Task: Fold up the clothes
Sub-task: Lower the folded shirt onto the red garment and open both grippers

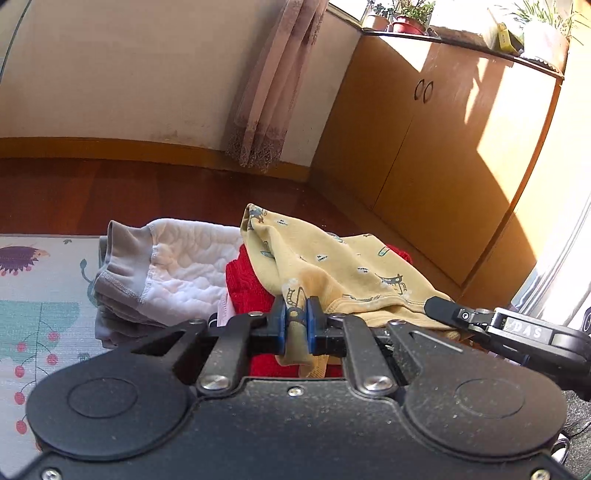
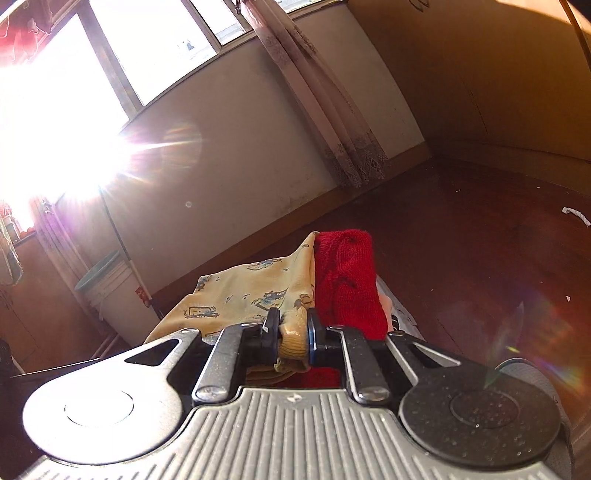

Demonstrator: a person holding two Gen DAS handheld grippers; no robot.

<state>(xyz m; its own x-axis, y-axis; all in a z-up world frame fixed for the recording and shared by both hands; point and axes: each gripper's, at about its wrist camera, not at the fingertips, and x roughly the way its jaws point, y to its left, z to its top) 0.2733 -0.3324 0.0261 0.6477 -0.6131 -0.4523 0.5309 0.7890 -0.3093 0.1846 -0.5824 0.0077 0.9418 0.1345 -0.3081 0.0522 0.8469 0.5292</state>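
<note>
We hold the yellow printed garment [image 1: 332,266] by its hem, left gripper [image 1: 296,325] and right gripper [image 2: 291,338] both pinching it; the cloth stretches forward over the red knit [image 2: 345,277]; the hem runs between our grippers, the right one's tip close beside the left.

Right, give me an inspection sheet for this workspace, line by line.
Surface: patterned play mat on a dark wooden floor.
Job's things: yellow printed garment lifted, draped over a red knit garment; white quilted garment lies beside them.
Clutter: paper scraps on the floor.
Grippers: left gripper and right gripper each have their fingers clamped on the yellow garment's hem.
Cables: nothing seen.
Surroundings: wooden cabinet, curtain, potted plants, white bucket, sunlit window.
</note>
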